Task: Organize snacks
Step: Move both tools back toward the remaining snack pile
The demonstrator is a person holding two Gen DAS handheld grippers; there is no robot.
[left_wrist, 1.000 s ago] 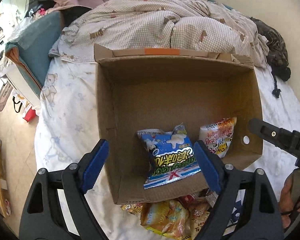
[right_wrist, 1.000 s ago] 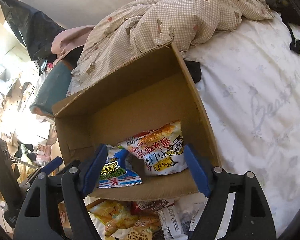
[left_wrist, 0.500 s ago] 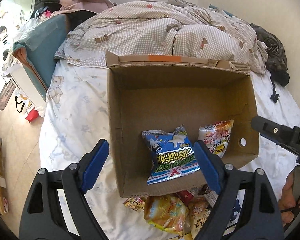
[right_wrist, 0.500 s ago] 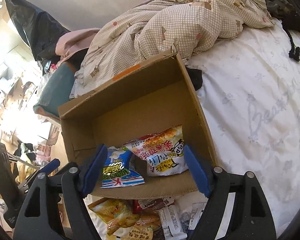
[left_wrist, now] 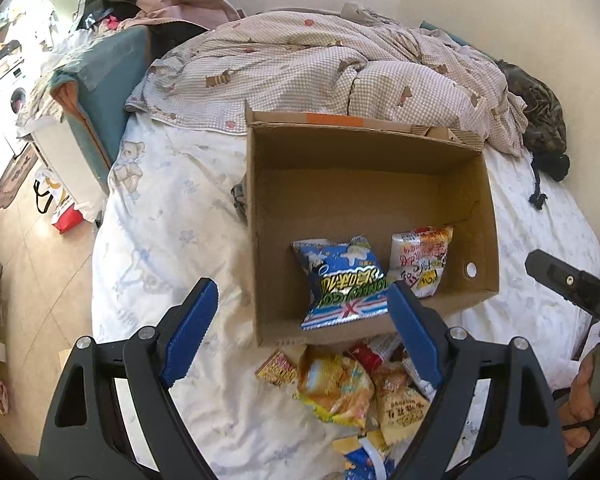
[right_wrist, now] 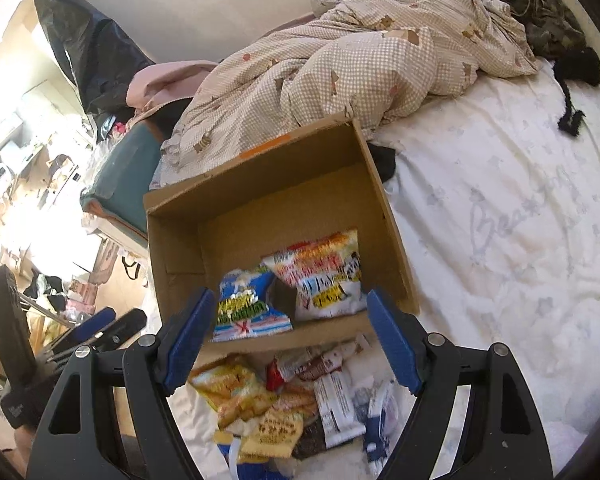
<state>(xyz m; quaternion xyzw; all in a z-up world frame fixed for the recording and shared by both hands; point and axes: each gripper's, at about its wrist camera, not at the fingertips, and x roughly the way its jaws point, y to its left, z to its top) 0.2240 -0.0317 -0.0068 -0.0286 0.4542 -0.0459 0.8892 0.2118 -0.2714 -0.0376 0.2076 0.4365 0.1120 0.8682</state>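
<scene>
Cardboard box (left_wrist: 364,152) on bed sheet (left_wrist: 172,248); two snack bags (left_wrist: 342,280) inside, near its front wall. Loose snack pile (left_wrist: 340,388) before box; quilt (left_wrist: 320,64) behind.

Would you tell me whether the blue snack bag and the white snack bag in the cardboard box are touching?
Cannot tell. In the left wrist view the blue snack bag and white snack bag seem to meet, but the right wrist view shows a dark gap between them.

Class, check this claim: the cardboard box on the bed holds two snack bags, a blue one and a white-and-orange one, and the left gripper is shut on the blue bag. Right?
Not quite. The cardboard box does hold the blue bag and the white-and-orange bag, but the left gripper is open and holds nothing; the blue bag lies loose in the box. The left wrist view shows it.
</scene>
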